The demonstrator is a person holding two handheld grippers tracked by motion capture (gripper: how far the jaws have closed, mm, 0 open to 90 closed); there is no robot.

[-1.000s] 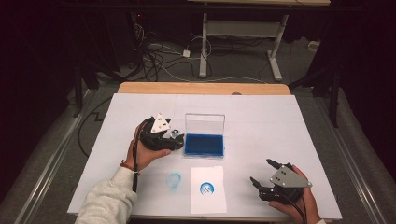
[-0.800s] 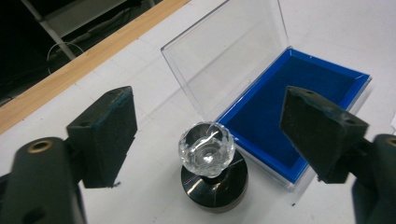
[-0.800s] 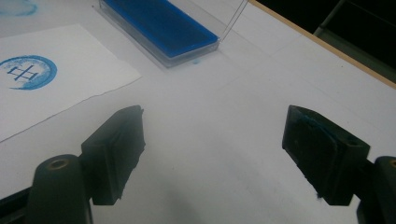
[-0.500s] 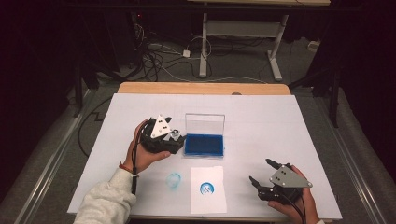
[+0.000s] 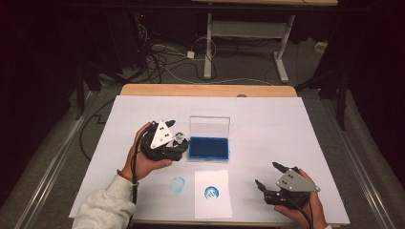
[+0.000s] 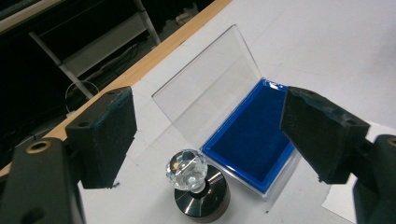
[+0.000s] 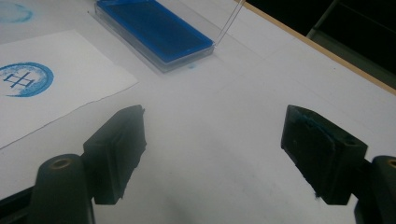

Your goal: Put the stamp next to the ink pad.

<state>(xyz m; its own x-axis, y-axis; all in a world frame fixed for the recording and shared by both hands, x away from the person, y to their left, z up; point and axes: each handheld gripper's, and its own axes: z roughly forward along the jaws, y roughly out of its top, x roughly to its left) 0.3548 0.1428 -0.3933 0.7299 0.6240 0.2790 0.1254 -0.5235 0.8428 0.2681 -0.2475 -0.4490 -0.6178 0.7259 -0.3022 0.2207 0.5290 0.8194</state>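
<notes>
At the left of the table (image 5: 286, 119), the left hand-held gripper (image 5: 179, 147) hovers just beside the blue ink pad (image 5: 208, 148). Its jaws have just been opening and now stand wide apart and released. Between them, but touched by neither pad, the stamp (image 6: 195, 184) stands upright on the white table top, a round dark metal base topped by a clear faceted knob, just beside the near corner of the ink pad. A second ago the gripper sat lower and closer around the stamp; now it has lifted a little and drawn back, so the stamp appears to have been set down and let go. I judge this to mean the stamping step is finished and the tool is parked beside its pad.

The ink pad's clear lid (image 6: 205, 88) stands open and upright behind the blue tray. Nearer the person, a faint blue ring print (image 5: 177, 185) marks the table top, and to its right lies a white paper sheet (image 5: 212, 193) bearing a round blue stamp impression (image 7: 22, 79).

At the far right, the right hand-held gripper (image 5: 268, 177) rests near the table's front edge, jaws apart and empty, unmoved from a second ago.
</notes>
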